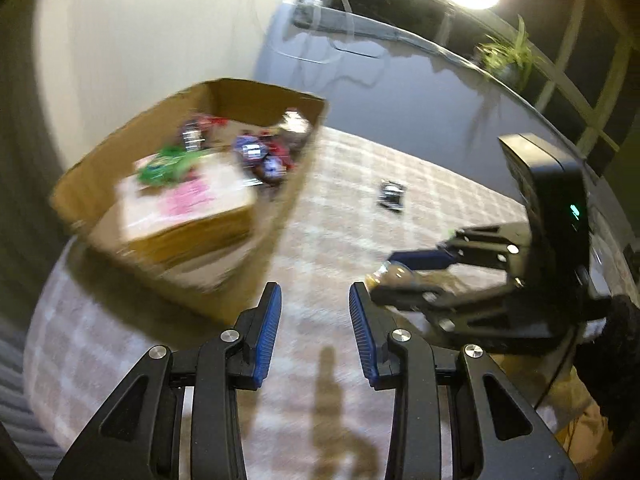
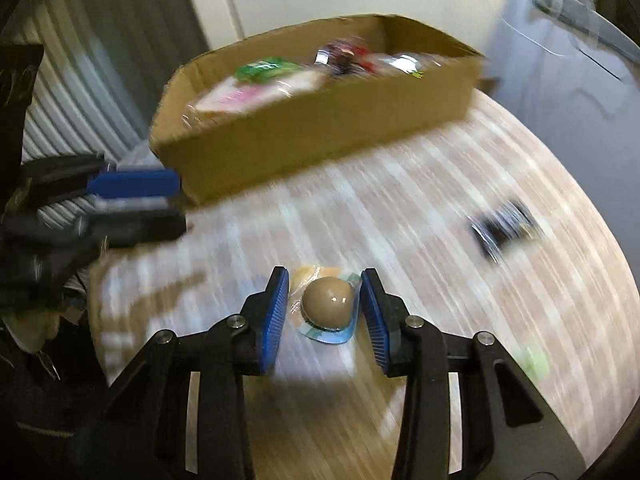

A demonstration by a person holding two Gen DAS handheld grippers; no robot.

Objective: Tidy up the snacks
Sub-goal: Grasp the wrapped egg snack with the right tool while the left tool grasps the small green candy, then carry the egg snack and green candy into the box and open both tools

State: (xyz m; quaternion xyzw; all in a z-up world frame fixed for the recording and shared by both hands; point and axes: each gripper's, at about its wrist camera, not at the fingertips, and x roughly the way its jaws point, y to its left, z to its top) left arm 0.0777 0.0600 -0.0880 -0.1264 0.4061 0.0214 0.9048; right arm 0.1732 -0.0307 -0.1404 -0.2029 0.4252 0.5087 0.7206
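A cardboard box (image 1: 280, 216) (image 2: 320, 128) stands on the checked tablecloth and holds several wrapped snacks and a flat pink-and-white pack (image 1: 188, 196). My left gripper (image 1: 314, 320) is open and empty, just right of the box's near corner. My right gripper (image 2: 324, 304) is shut on a brown round snack in a clear wrapper (image 2: 328, 300) and holds it above the table; it also shows in the left wrist view (image 1: 394, 274). A dark wrapped snack (image 1: 392, 196) (image 2: 506, 230) lies loose on the cloth to the right of the box.
A small green item (image 2: 534, 362) lies near the table's right edge. A dark glossy surface (image 1: 420, 112) with a plant (image 1: 508, 56) lies beyond the cloth. A ribbed grey wall (image 2: 80, 92) stands left of the box. Both views are motion-blurred.
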